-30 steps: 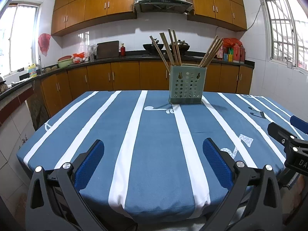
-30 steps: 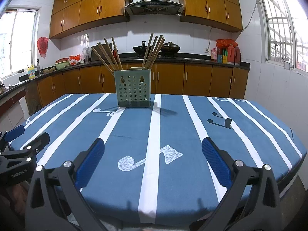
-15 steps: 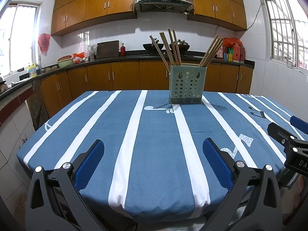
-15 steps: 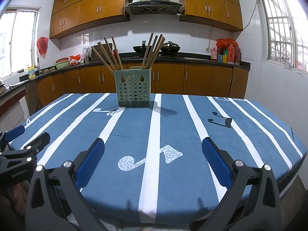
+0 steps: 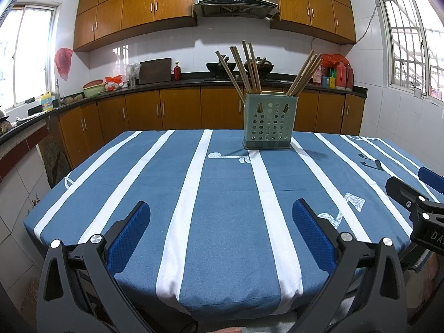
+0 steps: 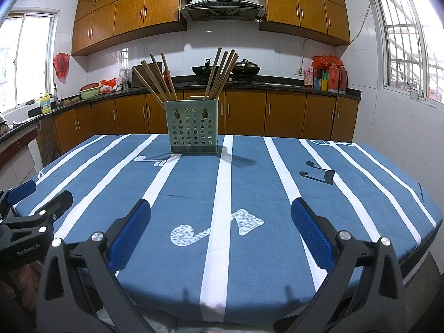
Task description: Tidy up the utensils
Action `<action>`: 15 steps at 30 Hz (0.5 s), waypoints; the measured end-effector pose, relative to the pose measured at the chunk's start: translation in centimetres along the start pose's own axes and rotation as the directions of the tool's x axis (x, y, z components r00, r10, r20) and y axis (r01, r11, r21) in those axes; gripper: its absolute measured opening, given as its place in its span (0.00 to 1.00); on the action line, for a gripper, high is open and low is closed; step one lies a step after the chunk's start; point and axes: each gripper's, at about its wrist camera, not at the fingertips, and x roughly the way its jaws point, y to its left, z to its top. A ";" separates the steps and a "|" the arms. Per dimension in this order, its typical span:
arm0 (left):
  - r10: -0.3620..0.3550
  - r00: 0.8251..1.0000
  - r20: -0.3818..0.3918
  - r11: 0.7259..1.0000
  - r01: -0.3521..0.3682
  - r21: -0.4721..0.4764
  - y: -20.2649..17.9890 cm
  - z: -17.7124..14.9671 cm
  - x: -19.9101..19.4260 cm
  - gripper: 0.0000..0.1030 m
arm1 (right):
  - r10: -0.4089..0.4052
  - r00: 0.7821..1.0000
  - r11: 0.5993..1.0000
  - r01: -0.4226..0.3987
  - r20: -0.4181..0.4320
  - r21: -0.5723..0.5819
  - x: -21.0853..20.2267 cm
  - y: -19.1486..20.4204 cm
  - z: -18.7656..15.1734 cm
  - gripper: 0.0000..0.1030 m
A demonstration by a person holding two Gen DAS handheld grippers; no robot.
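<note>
A pale green perforated utensil holder stands upright near the far side of the table, and it also shows in the right wrist view. Several wooden chopsticks lean in its left part and several more in its right part; they also show in the right wrist view. My left gripper is open and empty over the near table edge. My right gripper is open and empty, also at the near edge. Both are far from the holder.
The table wears a blue cloth with white stripes. My right gripper shows at the right edge of the left wrist view; my left gripper shows at the left edge of the right wrist view. Kitchen counters and cabinets stand behind.
</note>
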 end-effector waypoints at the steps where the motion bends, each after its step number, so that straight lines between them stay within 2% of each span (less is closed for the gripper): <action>1: 0.000 1.000 0.000 1.000 0.000 0.000 0.0 0.0 0.0 0.98 | 0.000 1.000 1.000 0.000 0.000 0.000 0.0 0.0 0.0 0.96; 15: -0.002 1.000 -0.003 1.000 0.002 0.000 0.0 -0.2 0.1 0.98 | 0.000 1.000 1.000 0.000 -0.001 0.000 0.0 0.0 0.0 0.96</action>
